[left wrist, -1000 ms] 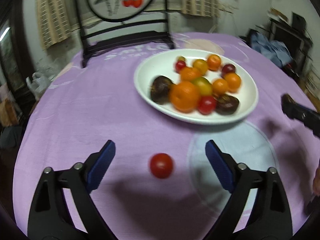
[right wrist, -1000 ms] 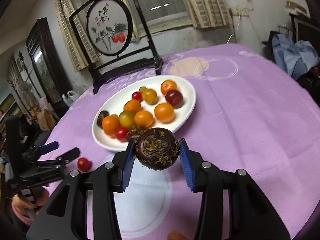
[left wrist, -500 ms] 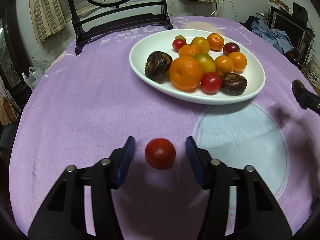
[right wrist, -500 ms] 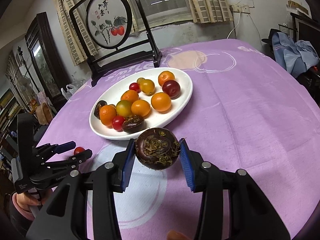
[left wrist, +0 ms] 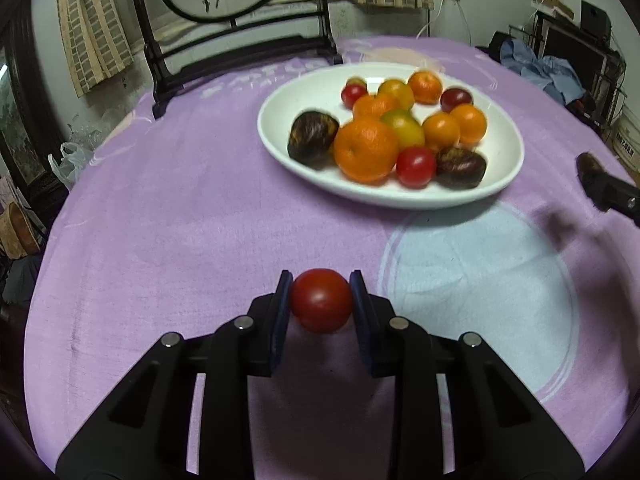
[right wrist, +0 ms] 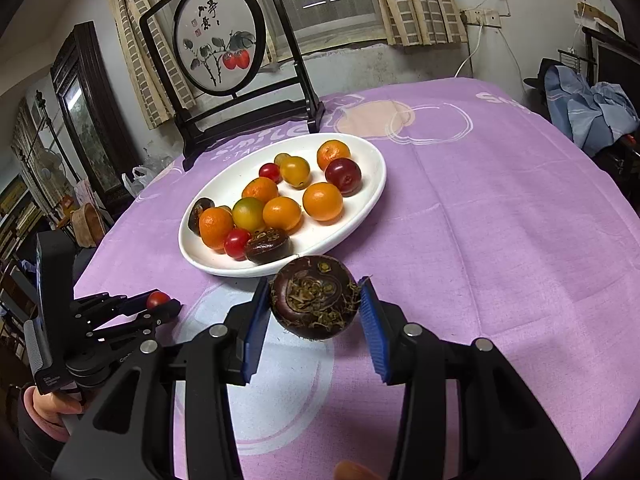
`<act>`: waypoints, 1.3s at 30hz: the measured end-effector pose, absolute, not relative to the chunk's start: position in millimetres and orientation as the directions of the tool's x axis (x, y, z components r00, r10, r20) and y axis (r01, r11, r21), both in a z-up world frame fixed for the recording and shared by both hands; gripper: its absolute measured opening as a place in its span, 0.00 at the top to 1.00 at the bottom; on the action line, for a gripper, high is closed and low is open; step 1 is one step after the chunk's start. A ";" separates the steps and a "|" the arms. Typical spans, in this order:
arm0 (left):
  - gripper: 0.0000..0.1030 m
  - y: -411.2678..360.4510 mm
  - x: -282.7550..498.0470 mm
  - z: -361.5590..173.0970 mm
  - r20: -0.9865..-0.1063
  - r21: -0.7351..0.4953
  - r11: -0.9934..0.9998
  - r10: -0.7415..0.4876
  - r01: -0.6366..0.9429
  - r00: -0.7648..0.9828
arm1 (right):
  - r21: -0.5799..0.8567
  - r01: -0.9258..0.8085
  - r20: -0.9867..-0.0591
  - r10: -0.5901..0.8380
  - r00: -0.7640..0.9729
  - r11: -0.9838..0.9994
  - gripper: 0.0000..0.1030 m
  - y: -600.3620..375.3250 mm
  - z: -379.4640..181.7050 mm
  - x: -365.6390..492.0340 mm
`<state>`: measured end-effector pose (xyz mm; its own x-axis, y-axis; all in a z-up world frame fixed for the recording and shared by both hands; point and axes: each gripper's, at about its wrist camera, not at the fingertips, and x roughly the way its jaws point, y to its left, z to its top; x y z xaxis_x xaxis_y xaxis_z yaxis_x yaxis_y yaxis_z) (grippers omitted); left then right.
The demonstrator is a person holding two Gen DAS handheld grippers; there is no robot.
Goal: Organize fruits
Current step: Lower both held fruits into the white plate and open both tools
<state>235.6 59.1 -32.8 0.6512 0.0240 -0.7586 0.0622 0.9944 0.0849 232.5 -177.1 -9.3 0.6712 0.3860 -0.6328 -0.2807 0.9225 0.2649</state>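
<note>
A round table under a purple cloth (right wrist: pixel 500 208) filled both views, with a framed persimmon screen (right wrist: pixel 218 40) standing at its far edge, at about eleven o'clock from the white oval plate (right wrist: pixel 372 184). The plate held tangerines, small tomatoes, a plum and dark water chestnuts. At six o'clock from the plate the right gripper (right wrist: pixel 316 308) pinched a dark water chestnut (right wrist: pixel 314 298) across its widest part; it looked hard and firm-skinned, so it should stand a solid squeeze. At eight o'clock the left gripper (left wrist: pixel 320 298) had just been closing, and its blue pads (left wrist: pixel 282 300) now pressed both flanks of a cherry tomato (left wrist: pixel 321 300), low over the cloth. That fruit looked light, smooth and easily bruised, so a gentle hold at its equator seemed best.
</note>
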 end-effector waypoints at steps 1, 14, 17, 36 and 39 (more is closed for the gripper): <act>0.71 59.5 235.4 -28.4 -0.751 0.075 0.995 0.015 0.062 0.661 | 0.266 -0.283 -0.630 0.389 0.672 0.921 0.57 -176.9 -8.9 232.3; 0.71 47.9 308.0 34.2 -0.635 -0.042 0.999 -0.046 0.024 0.771 | 0.274 -0.399 -0.492 0.484 0.724 0.875 0.57 -150.8 26.9 268.9; 0.71 47.5 333.2 27.5 -0.652 -0.050 0.999 -0.041 0.011 0.757 | 0.243 -0.385 -0.503 0.455 0.735 0.890 0.57 -149.3 20.3 293.2; 0.02 40.5 281.4 22.9 -0.637 0.108 0.993 0.100 -0.041 0.764 | 0.108 -0.467 -0.536 0.447 0.716 0.878 0.01 -145.8 14.6 285.7; 0.02 38.3 252.5 18.3 -0.626 0.124 0.992 0.090 -0.015 0.775 | 0.053 -0.511 -0.550 0.453 0.702 0.858 0.01 -149.3 12.3 259.1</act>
